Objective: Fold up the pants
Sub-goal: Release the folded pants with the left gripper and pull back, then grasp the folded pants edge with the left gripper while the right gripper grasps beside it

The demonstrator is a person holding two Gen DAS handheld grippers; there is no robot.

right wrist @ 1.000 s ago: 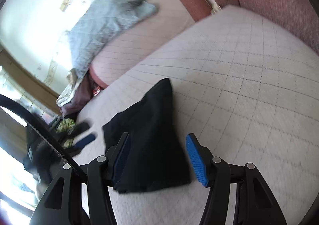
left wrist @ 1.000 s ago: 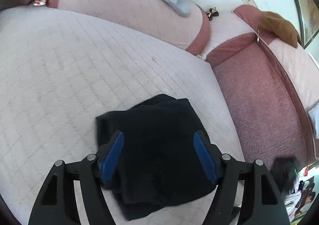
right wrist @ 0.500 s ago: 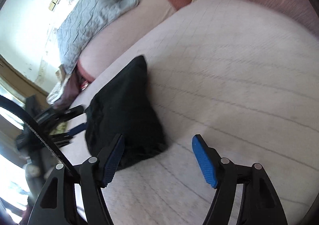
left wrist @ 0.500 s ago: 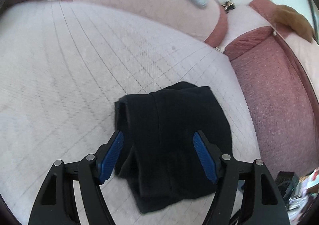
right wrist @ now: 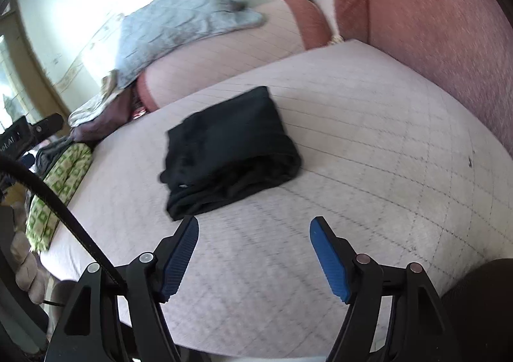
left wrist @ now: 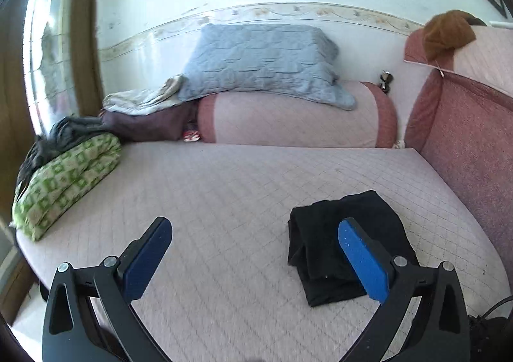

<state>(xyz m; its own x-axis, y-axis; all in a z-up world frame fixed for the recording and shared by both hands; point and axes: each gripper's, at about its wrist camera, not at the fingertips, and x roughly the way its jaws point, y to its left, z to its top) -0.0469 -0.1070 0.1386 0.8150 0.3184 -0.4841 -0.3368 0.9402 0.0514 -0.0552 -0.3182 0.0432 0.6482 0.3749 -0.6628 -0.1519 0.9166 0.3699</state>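
The black pants (left wrist: 375, 211) lie folded into a compact bundle on the quilted pale pink seat (left wrist: 243, 189), near its right side. My left gripper (left wrist: 255, 222) hangs above the seat with its jaws opening wide and nothing between them. The pants sit behind its right finger (left wrist: 362, 262), apart from the pads. In the right wrist view the pants (right wrist: 227, 144) lie ahead and slightly left of my right gripper (right wrist: 255, 220). Its jaws are opening too, with only bare seat between them.
A pink bolster (left wrist: 288, 118) with a grey-blue quilt (left wrist: 266, 63) draped on it lines the far edge. Green checked bedding (left wrist: 64, 182) is stacked at the left end. A red backrest (left wrist: 465, 137) borders the right side.
Both grippers have drawn back off the pants, which stay on the seat. The left view swung up and leftward and its jaws spread wider. The right jaws also widened.
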